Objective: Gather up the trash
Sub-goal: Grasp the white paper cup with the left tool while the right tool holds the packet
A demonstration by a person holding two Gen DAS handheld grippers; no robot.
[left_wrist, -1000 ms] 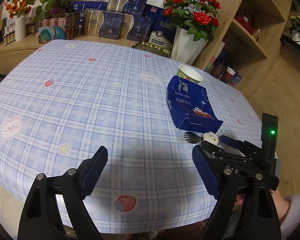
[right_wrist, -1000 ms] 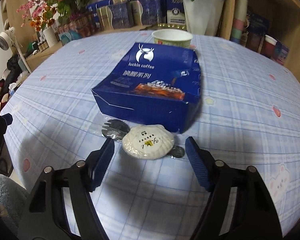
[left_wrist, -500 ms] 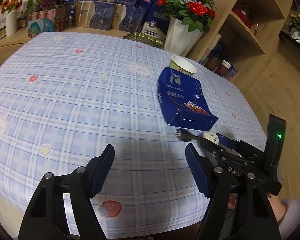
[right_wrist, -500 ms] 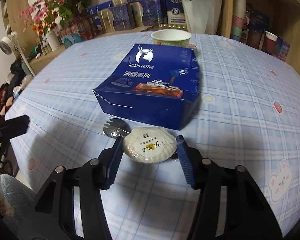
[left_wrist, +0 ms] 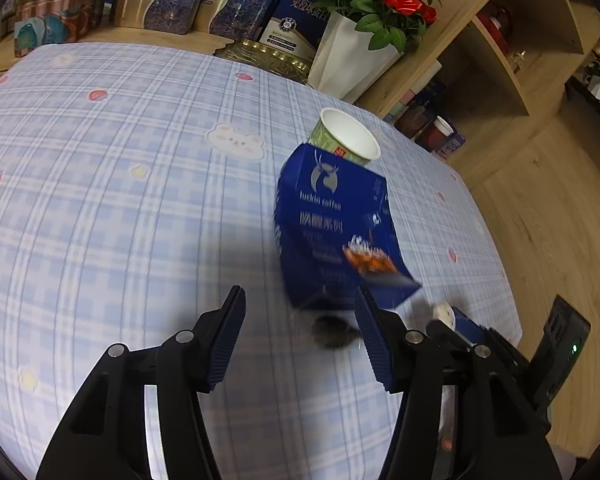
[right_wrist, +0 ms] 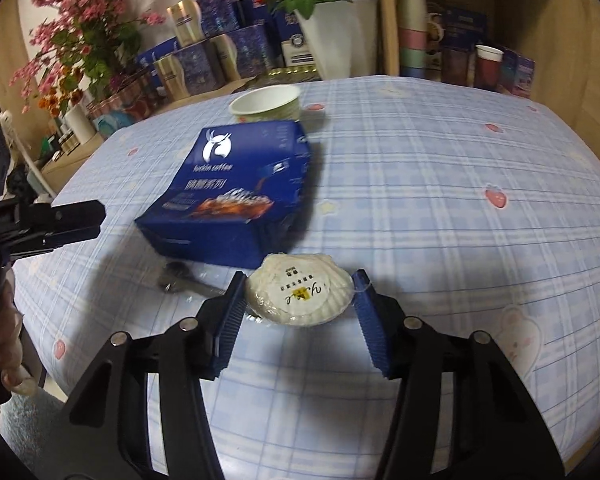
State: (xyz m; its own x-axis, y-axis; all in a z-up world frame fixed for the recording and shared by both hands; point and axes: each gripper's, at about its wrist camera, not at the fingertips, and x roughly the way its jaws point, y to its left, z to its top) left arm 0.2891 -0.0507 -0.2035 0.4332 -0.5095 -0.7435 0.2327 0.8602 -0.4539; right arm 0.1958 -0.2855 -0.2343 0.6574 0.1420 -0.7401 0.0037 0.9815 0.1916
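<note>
The right gripper point(right_wrist: 298, 294) clamps the shell-shaped soap packet point(right_wrist: 300, 294) between both pads. At 10 o'clock lies a dark spoon point(right_wrist: 176, 280), then the blue coffee box point(right_wrist: 236, 196) and paper cup point(right_wrist: 266, 104). The left gripper point(left_wrist: 300, 332) is closing, nothing between its pads.
</note>
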